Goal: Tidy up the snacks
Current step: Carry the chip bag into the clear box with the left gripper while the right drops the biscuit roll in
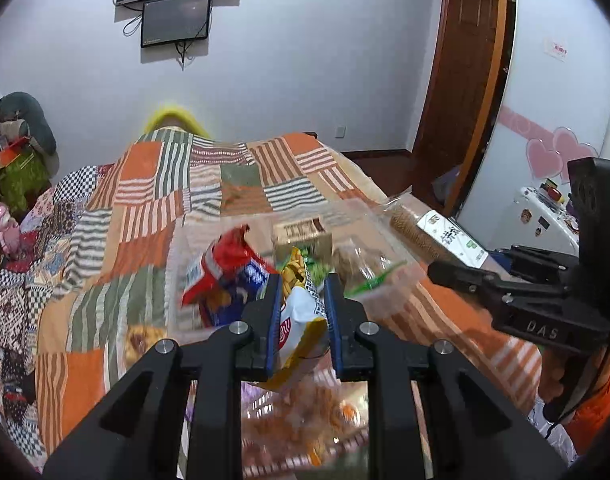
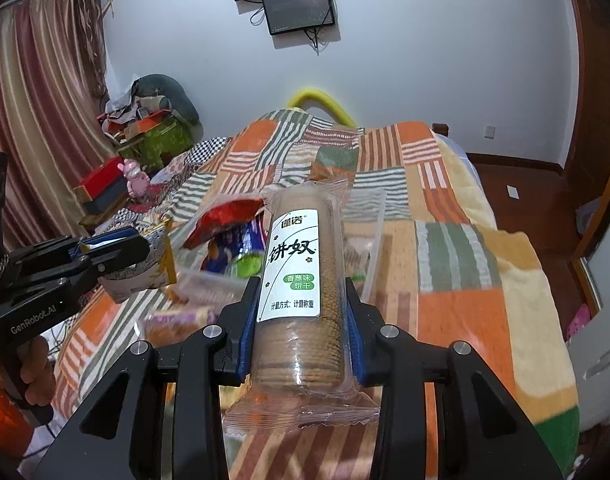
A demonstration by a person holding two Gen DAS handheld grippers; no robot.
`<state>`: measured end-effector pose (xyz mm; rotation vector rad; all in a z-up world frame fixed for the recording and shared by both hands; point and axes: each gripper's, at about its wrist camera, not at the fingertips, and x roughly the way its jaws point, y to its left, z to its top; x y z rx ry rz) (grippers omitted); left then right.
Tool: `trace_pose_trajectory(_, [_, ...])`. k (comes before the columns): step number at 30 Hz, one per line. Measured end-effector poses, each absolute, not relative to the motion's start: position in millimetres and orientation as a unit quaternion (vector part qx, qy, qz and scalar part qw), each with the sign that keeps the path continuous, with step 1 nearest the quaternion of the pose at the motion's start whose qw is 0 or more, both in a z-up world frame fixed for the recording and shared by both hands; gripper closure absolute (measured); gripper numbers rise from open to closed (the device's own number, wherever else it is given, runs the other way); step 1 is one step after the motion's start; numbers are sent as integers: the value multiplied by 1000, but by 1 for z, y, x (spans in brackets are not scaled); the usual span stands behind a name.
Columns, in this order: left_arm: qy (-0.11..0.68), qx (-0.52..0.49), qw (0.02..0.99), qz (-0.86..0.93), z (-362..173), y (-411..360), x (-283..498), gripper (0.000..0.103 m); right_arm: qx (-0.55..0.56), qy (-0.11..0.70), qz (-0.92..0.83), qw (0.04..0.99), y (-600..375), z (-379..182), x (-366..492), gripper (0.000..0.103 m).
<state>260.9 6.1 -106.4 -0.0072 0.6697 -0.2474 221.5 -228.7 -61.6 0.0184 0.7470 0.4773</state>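
My left gripper (image 1: 303,300) is shut on a white and yellow snack bag (image 1: 301,328), held above the bed. It also shows in the right wrist view (image 2: 117,250) at the left, with the bag (image 2: 153,268) in it. My right gripper (image 2: 303,300) is shut on a clear-wrapped roll of biscuits (image 2: 301,280) with a white label. In the left wrist view the roll (image 1: 433,236) is at the right, over the clear plastic box (image 1: 393,276). The box (image 2: 375,240) holds a red and blue bag (image 1: 229,268), a small carton (image 1: 303,236) and other snacks.
A patchwork blanket (image 1: 145,216) covers the bed. More snack packs (image 1: 305,412) lie on it below my left gripper. Cluttered boxes and a pink toy (image 2: 135,176) stand at the bed's left. Wooden floor and a door (image 1: 457,80) are on the right.
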Motion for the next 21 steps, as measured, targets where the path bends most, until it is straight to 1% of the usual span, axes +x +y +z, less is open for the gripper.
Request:
trace_pose_trajectory(9, [332, 10, 934, -135, -120, -8, 309, 83, 17, 364, 220, 905, -223, -66, 262, 69])
trace_pose_trajectory(14, [350, 17, 927, -132, -136, -13, 335, 83, 16, 371, 225, 901, -214, -71, 276, 69])
trace_pose_trajectory(21, [363, 23, 924, -120, -148, -12, 355, 83, 17, 392, 239, 888, -200, -86, 295, 69])
